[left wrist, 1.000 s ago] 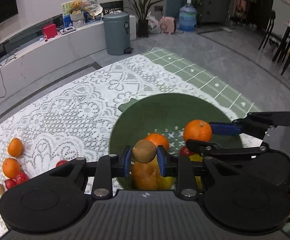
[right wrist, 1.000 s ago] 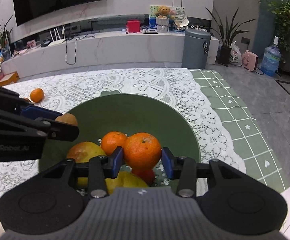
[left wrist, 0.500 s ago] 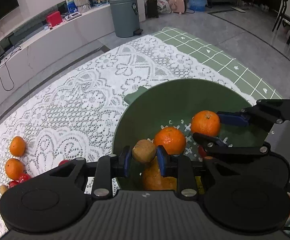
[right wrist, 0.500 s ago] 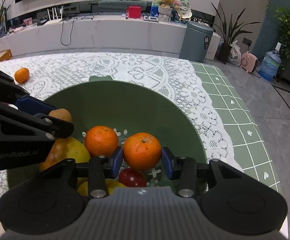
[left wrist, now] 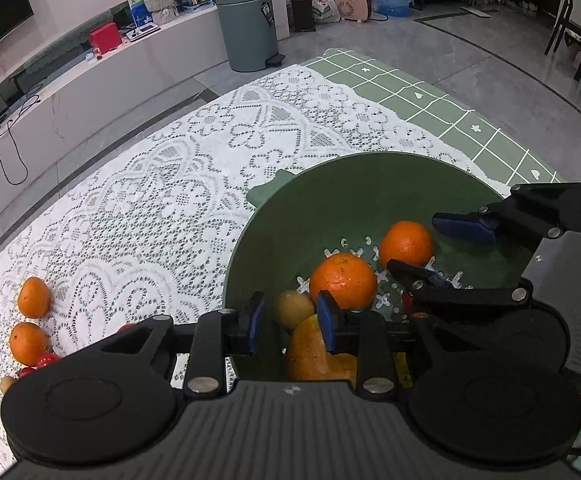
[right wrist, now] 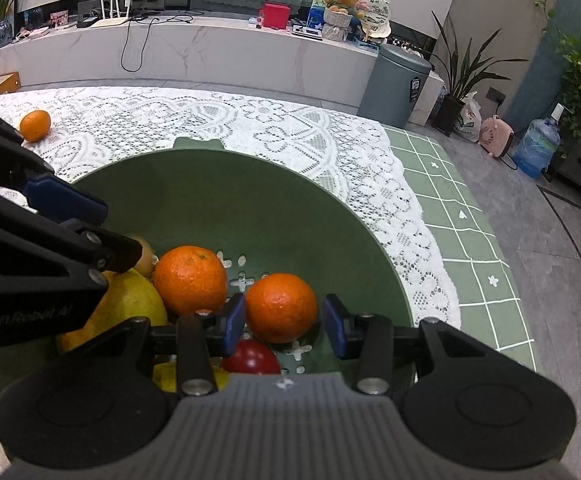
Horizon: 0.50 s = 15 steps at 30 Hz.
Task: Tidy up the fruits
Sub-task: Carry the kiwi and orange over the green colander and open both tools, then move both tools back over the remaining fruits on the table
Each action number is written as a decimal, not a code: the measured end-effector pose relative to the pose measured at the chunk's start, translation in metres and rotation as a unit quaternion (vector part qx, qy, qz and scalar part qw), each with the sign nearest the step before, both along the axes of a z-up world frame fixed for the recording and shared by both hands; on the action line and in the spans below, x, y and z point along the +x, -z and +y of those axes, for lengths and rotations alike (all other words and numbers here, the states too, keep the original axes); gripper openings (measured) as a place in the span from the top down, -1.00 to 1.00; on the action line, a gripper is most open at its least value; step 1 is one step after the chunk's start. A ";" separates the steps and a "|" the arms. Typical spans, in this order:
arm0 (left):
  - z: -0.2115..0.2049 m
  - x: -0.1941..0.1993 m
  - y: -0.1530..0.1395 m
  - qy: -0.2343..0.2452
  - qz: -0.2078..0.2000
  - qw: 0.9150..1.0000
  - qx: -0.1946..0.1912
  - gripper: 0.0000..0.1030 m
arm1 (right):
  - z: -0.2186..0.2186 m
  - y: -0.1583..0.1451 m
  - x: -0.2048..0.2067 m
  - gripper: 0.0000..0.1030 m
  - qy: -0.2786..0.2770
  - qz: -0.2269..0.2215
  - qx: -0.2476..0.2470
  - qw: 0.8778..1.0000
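A green colander bowl (left wrist: 330, 200) (right wrist: 250, 200) stands on the lace cloth. My left gripper (left wrist: 290, 322) (right wrist: 121, 228) reaches in from the bowl's left. Its jaws are opening, and a gap shows beside the brown kiwi (left wrist: 294, 308) between them. The kiwi rests against a big yellow fruit (left wrist: 314, 348). My right gripper (right wrist: 284, 324) (left wrist: 412, 243) is low over the bowl's floor, shut on an orange (right wrist: 280, 308). A second orange (right wrist: 190, 280) and a red fruit (right wrist: 252, 356) lie in the bowl.
Two oranges (left wrist: 33, 297) (left wrist: 26, 342) and small red fruits (left wrist: 46, 359) lie on the lace cloth (left wrist: 150, 200) at the far left. A green checked cloth (right wrist: 470, 220) covers the table's right end. A grey bin (left wrist: 248, 28) stands on the floor beyond.
Both grippers have tilted and sunk deeper into the bowl. The left jaws have parted and let go of the kiwi. The right gripper keeps its orange.
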<state>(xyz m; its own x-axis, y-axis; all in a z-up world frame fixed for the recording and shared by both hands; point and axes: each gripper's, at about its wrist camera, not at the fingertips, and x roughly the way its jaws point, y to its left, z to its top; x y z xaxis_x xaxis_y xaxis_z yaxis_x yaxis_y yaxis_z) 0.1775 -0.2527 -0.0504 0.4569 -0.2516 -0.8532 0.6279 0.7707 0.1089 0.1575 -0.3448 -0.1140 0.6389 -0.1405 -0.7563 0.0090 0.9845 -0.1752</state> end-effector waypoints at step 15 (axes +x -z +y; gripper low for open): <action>0.010 -0.016 -0.025 0.006 -0.029 0.999 -0.033 -0.12 | 0.005 -0.025 -0.017 -0.26 0.003 -0.022 -0.012 1.000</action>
<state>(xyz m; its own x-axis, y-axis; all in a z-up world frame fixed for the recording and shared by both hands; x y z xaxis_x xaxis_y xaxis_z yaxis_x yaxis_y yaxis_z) 0.1620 -0.2431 -0.0252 0.5019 -0.3117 -0.8068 0.6314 0.7695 0.0955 0.1408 -0.3394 -0.0886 0.6706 -0.1618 -0.7239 0.0222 0.9798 -0.1985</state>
